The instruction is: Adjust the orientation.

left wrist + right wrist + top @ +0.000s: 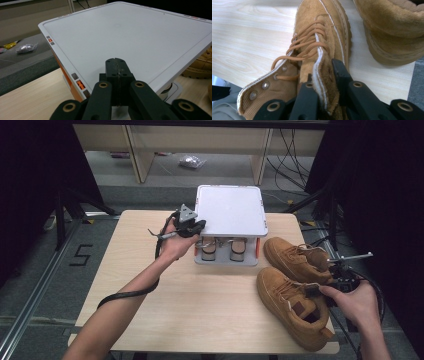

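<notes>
On the left of the wooden table (150, 285), the left gripper (192, 226) hovers beside the near left corner of the white shoe rack (231, 210). In the left gripper view its jaws are pressed together with nothing between them, and they point over the flat white top of the rack. Under this top, two shoes (222, 250) stand already on the lower shelf, toes toward the person.

More to the right, two tan suede shoes lie on the table, just beside each other. The far shoe (295, 257) is close to the right side of the rack. The near shoe (292, 305) is at the right front edge of the table, with its heel toward the person.

The right gripper (330, 287) is clenched on the tongue (323, 82) of the near shoe; in the right gripper view the soft, padded tongue sits squeezed between the two black jaws, behind the laces (309, 45).

I judge this shoe to be of middle weight, with a stiff thick sole and a soft upper part. The suede is not slippery, so the grip should hold, but the tongue is floppy and the shoe can swing and tilt under it when lifted. A hold on the firmer collar or heel wall would probably carry it more steadily to the rack.
</notes>
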The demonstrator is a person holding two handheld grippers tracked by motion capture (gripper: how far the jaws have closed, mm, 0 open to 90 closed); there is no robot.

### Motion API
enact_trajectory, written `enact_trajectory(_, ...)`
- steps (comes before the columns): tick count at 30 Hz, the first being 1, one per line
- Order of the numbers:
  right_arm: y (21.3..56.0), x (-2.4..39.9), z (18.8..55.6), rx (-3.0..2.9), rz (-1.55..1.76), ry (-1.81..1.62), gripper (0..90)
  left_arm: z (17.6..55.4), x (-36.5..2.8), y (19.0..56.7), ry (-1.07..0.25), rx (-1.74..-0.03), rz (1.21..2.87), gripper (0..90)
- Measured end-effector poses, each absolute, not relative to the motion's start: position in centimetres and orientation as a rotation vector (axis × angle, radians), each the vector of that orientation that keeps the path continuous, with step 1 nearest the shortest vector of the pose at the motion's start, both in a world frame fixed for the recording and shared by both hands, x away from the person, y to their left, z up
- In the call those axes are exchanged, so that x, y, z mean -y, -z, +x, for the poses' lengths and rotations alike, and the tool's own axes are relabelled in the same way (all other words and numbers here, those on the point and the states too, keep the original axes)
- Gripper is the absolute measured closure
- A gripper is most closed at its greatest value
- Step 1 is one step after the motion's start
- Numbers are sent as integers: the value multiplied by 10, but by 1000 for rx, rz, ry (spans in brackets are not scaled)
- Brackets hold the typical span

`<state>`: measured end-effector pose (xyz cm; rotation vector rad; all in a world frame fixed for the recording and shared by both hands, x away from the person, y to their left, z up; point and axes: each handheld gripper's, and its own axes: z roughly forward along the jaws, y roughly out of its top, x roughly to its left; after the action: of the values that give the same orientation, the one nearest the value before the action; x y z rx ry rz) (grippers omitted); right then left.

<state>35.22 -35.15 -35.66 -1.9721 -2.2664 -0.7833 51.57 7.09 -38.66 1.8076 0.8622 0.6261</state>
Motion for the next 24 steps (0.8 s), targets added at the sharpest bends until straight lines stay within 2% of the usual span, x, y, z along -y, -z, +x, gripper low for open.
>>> enact_trajectory(24, 330, 348, 352, 2209, -1937, 963, 840, 516, -71, 386, -625, -862, 1819, 896)
